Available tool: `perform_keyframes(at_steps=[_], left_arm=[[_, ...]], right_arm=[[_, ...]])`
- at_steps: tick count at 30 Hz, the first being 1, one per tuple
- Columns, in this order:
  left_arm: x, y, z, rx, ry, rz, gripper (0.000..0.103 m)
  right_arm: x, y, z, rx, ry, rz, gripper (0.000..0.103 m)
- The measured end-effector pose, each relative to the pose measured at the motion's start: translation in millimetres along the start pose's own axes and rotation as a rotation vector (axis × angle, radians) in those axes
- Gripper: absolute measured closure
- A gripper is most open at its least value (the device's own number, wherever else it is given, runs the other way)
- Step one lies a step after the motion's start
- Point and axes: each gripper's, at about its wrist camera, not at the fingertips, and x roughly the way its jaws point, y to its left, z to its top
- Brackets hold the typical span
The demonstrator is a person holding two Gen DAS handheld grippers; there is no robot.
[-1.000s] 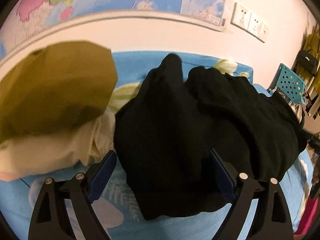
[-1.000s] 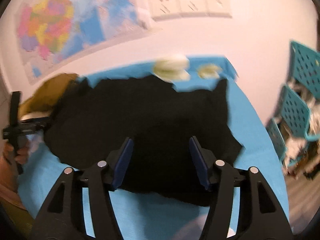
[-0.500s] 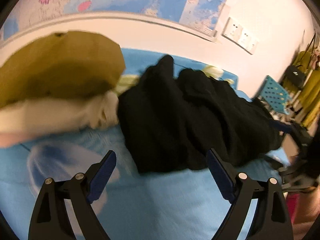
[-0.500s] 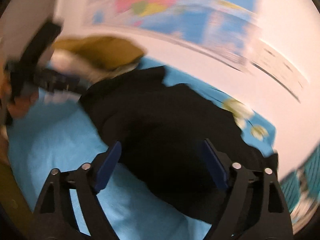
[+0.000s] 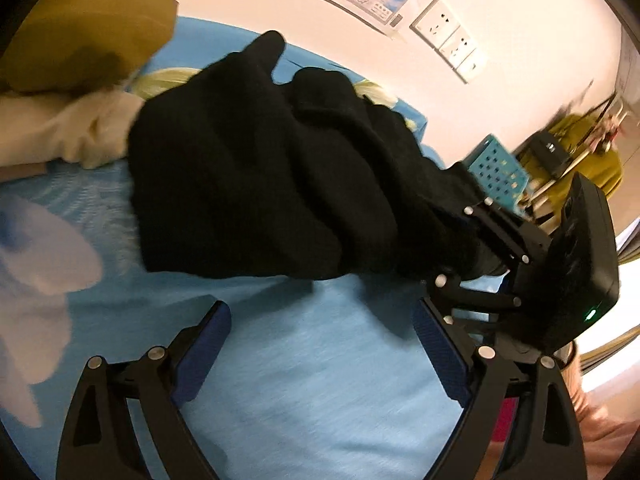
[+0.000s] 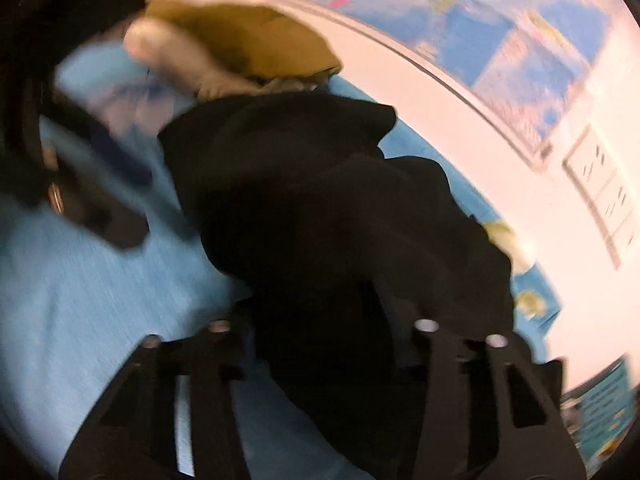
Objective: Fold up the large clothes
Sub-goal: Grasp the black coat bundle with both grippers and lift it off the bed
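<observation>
A large black garment [image 5: 256,168] lies bunched on the blue sheet [image 5: 304,380]; it also fills the middle of the right wrist view [image 6: 320,216]. My left gripper [image 5: 320,344] is open and empty, hovering over bare sheet just in front of the garment's near edge. My right gripper [image 5: 472,240] shows at the right of the left wrist view, shut on the garment's right end. In the right wrist view its jaws are closed in with black cloth between them [image 6: 320,344], and the left gripper [image 6: 100,184] appears blurred at the left.
An olive garment [image 5: 88,28] over a cream one [image 5: 80,128] lies at the back left by the wall. Wall map and sockets [image 5: 448,36] behind. A teal perforated basket [image 5: 500,172] and hanging clothes stand at the right, past the bed edge.
My right gripper swung in and closed on the black garment's right end. My left gripper backed off toward me, so the garment's near edge now lies beyond its open jaws.
</observation>
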Motion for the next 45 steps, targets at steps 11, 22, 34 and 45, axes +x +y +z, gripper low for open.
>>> perform_keyframes(at_steps=[11,22,34,45], left_arm=[[12,17,40,-0.247,-0.096,-0.212,0.015],[47,26,73,-0.315,-0.071,-0.17,0.014],[50,-3,74,-0.108,-0.099,0.101,0.039],[49,-6,72,-0.089,-0.1,0.112,0.039]], right_arm=[[-11,-29,3,0.235,-0.067,0.125,0.07],[-10,-32,-5,0.305,-0.059,0.179,0.066],[-75,-90,-102,0.751,-0.085,0.429,0.026],[-76,-116,-166,1.13,-0.066,0.331,0.022]])
